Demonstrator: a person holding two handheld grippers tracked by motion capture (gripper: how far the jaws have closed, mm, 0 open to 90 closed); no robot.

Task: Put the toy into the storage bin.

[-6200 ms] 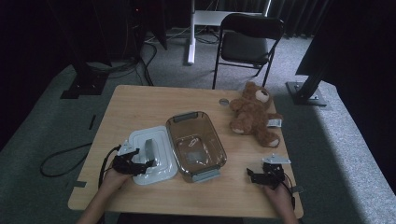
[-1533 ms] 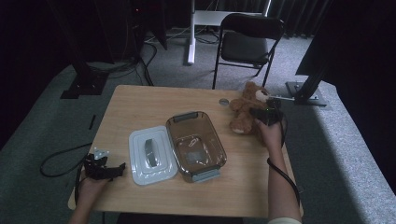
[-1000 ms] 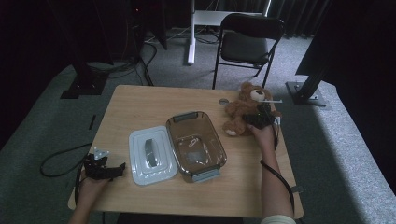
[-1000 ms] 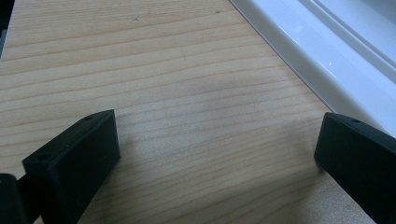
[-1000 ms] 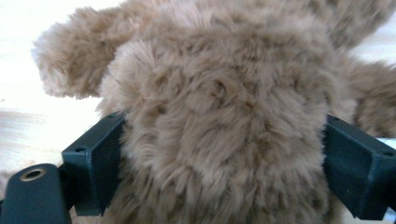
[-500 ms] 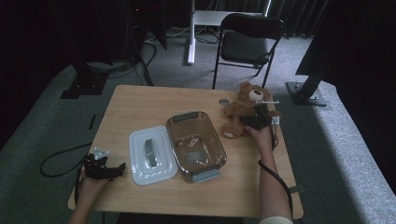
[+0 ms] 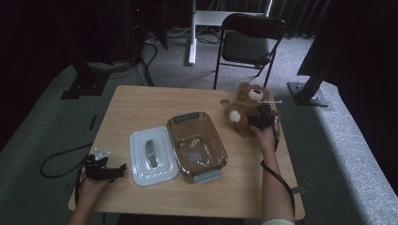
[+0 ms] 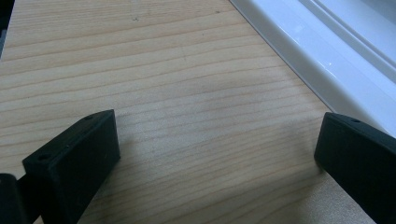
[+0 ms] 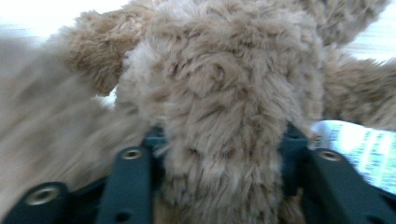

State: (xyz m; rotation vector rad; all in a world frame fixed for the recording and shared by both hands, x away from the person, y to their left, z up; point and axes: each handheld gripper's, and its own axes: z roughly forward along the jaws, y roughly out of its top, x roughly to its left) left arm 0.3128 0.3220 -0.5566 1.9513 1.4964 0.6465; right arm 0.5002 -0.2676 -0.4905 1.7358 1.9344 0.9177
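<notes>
Teddy bear point(image 7: 247, 108) sits at the far right of the bench point(image 7: 155, 103), propped more or less upright with its head toward the chair point(image 7: 248, 42) behind; the right gripper point(image 7: 261, 118) is on it from the near side, and its fingers have just been closing, now pinching a fat fold of fur. In the right gripper view you can see brown plush point(image 9: 219, 107) bulging up between the two black fingers point(image 9: 126, 186), so it's a real grip and not just hovering; grabbing a limb or the body's edge makes sense to me, since soft stuff squashes and a thick bunch is less likely to slip out. There's a white sewn-in label point(image 9: 355, 144) poking out beside the bear in that view too.

Middle of the bench has the clear container point(image 7: 196, 145) sitting open, with its white lid point(image 7: 151, 155) parked flat right beside it on the left, touching or nearly so; my guess is the lid's off so the bear can go in, and it's kept close so it can go back on after.

Left gripper point(image 7: 104, 168) rests on the near left corner, fingers spread wide with nothing but wood grain between them; the lid's rim point(image 8: 322, 60) shows just beside it in the left gripper view. Looks like it's waiting near the lid on purpose.
</notes>
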